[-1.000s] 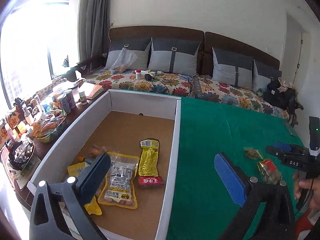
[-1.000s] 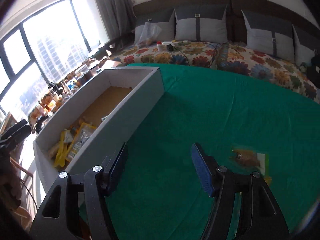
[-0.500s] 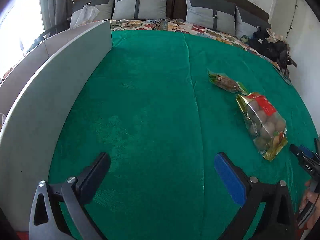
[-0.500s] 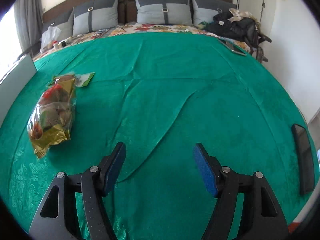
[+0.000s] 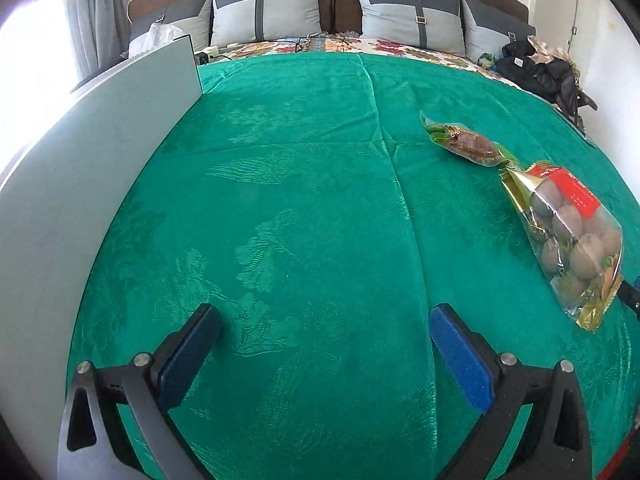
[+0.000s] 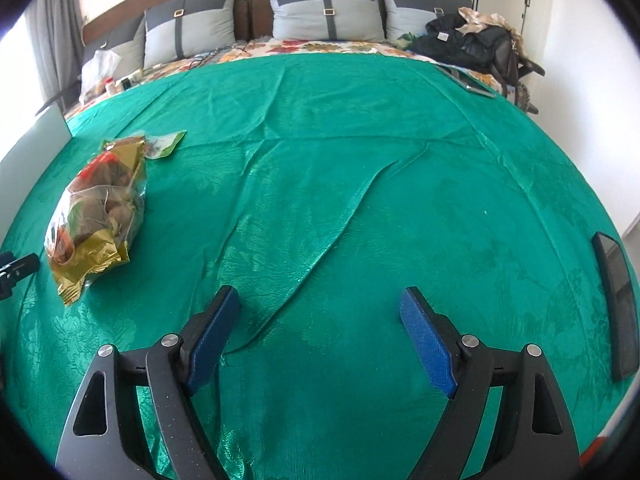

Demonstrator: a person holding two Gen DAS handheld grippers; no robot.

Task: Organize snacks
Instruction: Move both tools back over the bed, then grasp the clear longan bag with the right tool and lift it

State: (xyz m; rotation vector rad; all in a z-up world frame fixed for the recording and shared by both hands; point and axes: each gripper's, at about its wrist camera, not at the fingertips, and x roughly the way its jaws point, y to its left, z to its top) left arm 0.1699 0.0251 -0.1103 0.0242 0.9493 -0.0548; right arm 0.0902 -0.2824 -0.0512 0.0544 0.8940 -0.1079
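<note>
A shiny emerald-green cloth (image 5: 320,200) carries a woven leaf pattern. The clear snack bag with gold edges and a red label (image 5: 568,232) holds brown balls. The small green-ended packet (image 5: 468,144) shows brown filling. Blue pads (image 6: 428,344) line black fingers.

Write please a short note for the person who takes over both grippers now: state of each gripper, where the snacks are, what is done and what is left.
Left gripper: open, empty, over bare green cloth.
Right gripper: jaws opening, nothing between them, also over bare cloth.
Snacks: big gold bag of round snacks and small green packet lie touching on the cloth, between the two grippers.
White box stands at the cloth's left edge; its inside is not visible now.
Done: cannot tell from these views.
Left: pick up both packs and move them to the box.
</note>
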